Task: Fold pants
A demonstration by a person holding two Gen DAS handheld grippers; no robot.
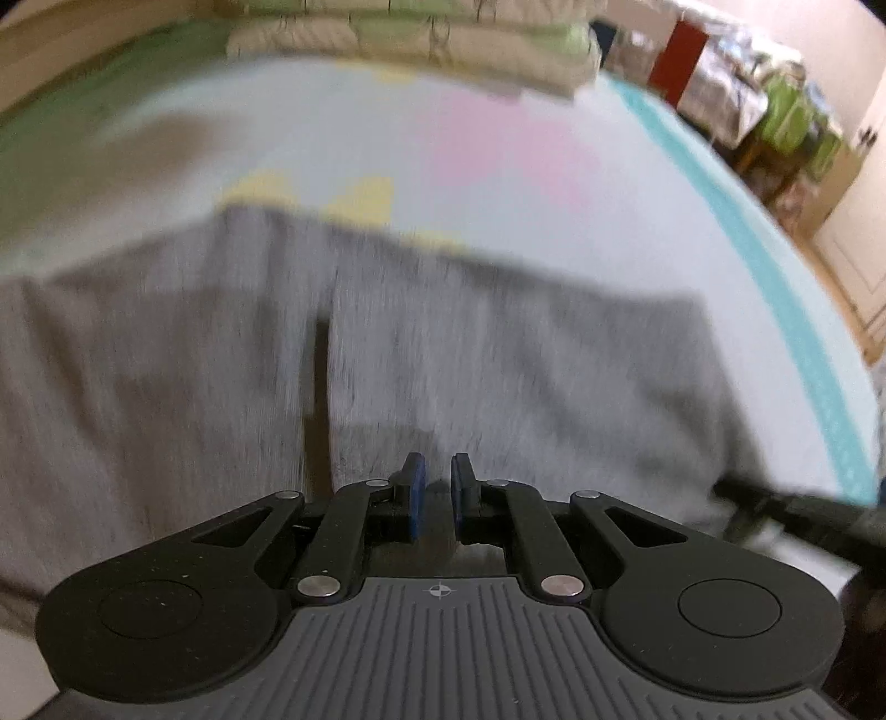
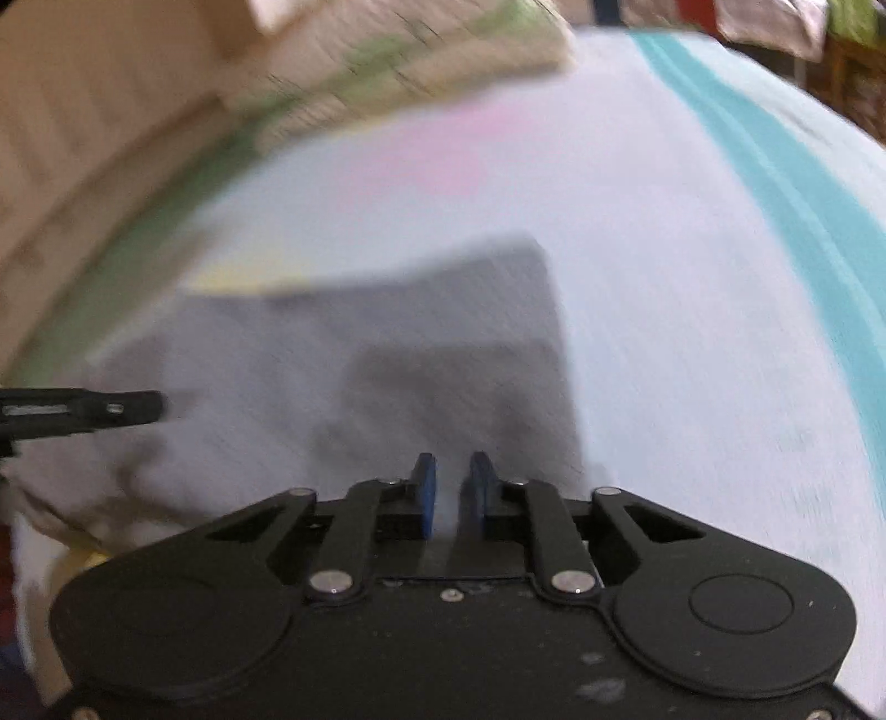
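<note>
Jaws of the left gripper [image 1: 437, 490] stand nearly together, their blue pads a narrow gap apart, and whether cloth is pinched between them cannot be told. Jaws of the right gripper [image 2: 453, 490] are likewise drawn close with only a slim gap, and nothing is clearly held.

Both grippers point down at the grey pants [image 1: 387, 354], which lie flat on a bed and are the landmark here. In the left wrist view, a dark slit runs along the pants just left of the gripper, and part of the right gripper shows at their right edge. In the right wrist view, the left gripper's tip pokes in over their left side.

Beyond the pants spreads a pale bedsheet [image 1: 343, 127] with blurred pink and yellow patches; a teal stripe [image 1: 775, 266] runs to the right of them. Farthest off, past the pants, folded bedding [image 1: 410, 39] sits stacked. Everything is motion-blurred.
</note>
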